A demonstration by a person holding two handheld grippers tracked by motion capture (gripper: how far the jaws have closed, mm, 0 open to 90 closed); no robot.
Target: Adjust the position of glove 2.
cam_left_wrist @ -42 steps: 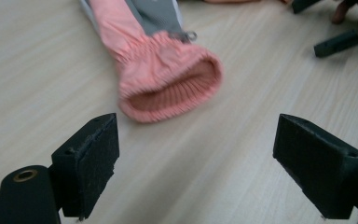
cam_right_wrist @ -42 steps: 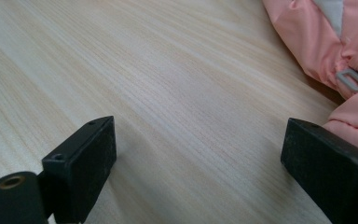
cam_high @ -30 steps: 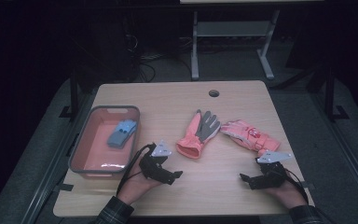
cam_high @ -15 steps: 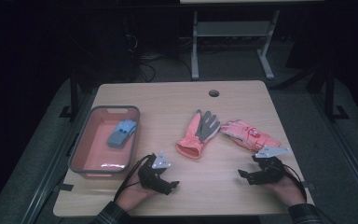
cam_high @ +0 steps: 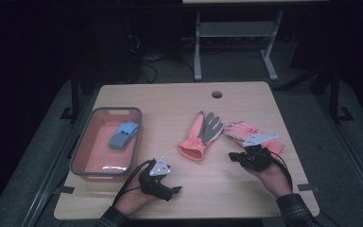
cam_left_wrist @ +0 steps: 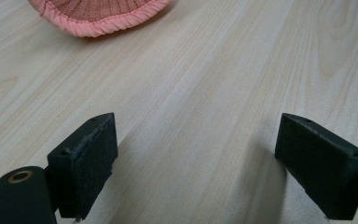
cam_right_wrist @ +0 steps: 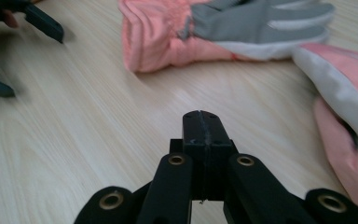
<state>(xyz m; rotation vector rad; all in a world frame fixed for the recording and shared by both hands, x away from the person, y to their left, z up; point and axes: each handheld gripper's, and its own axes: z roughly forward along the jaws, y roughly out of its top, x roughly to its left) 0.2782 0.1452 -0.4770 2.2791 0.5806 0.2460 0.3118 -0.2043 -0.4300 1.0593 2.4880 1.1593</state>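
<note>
On 1 wooden table (cam_high: 179, 101) sit 1 grey-rimmed pink bin (cam_high: 105, 141) along the left edge holding 1 blue glove (cam_high: 123, 135), and 2 pink gloves: the palm-up glove (cam_high: 200, 135) with grey fingers lies near the middle, and the second pink glove (cam_high: 248, 135) lies beside it toward the right edge, their fingertips close together. The 2 tongs are both empty: the left gripper (cam_high: 172, 191), near the front edge just right of the bin's front corner, has its jaws spread wide over bare wood, with the palm-up glove's cuff beyond them. The right gripper (cam_high: 232, 157), clenched on nothing, sits just in front of the second pink glove, and nothing lies between either gripper and the gloves.
</note>
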